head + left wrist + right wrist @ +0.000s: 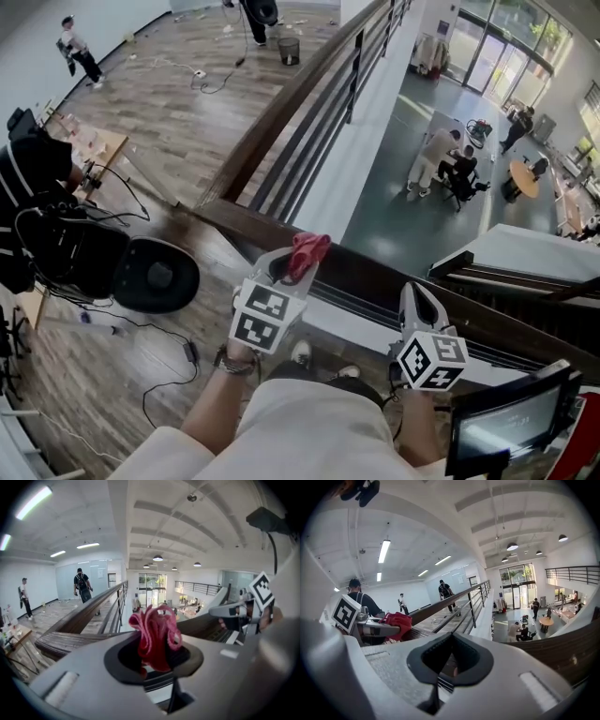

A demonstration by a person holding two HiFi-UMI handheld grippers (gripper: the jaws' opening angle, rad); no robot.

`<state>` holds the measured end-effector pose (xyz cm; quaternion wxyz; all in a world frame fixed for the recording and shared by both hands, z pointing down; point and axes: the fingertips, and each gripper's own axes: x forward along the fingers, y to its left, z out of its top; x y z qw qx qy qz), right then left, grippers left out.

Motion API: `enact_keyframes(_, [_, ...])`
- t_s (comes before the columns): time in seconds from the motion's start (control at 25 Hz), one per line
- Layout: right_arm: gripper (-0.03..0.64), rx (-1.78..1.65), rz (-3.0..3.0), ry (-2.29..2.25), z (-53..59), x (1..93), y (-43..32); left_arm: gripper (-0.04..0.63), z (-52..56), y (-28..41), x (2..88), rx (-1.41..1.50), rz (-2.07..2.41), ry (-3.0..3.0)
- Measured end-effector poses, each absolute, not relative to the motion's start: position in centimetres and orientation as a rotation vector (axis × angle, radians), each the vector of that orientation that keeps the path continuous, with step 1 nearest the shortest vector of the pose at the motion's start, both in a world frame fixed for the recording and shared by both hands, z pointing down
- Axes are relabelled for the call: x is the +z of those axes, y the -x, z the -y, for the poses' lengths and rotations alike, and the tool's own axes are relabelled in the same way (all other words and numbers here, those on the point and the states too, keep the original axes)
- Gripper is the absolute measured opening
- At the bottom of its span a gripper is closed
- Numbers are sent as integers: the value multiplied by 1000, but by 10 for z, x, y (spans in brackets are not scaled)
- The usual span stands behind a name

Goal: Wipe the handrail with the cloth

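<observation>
Cloth [308, 251], red and bunched into a loose wad, sticks out from the tips of the left gripper [294, 270], whose tongs pinch its lower part; in the left gripper view the cloth [156, 635] rises in folds out of the dark pads. From the head view the wad lies over the near edge of the handrail [232, 221], a dark wooden rail that runs across in front of the person and turns at a corner to run away up the frame. Whether the cloth touches the wood cannot be told.

The right gripper [418, 302] is held beside the left, apart from it, over the same stretch of rail. Its tongs are pressed together with nothing between them, and its own view shows the cloth [396, 622] off to the left.

Below both grippers are the person's forearms and light trousers [314, 427]. A black round seat [156, 274] stands on the wooden floor [178, 141] to the left, with cables [164, 380] trailing near it. Beyond the rail, on a lower level, people [448, 164] gather round a table.
</observation>
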<state>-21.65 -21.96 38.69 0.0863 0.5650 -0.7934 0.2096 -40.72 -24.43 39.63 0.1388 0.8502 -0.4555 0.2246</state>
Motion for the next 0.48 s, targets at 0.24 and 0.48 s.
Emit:
enact_keyframes(0.24, [3, 535, 2324, -1808, 218, 386, 213, 114, 243, 406, 393, 598, 1242, -2485])
enact_keyframes(0.48, [3, 587, 2264, -1819, 216, 390, 213, 114, 239, 404, 392, 655, 1223, -2530])
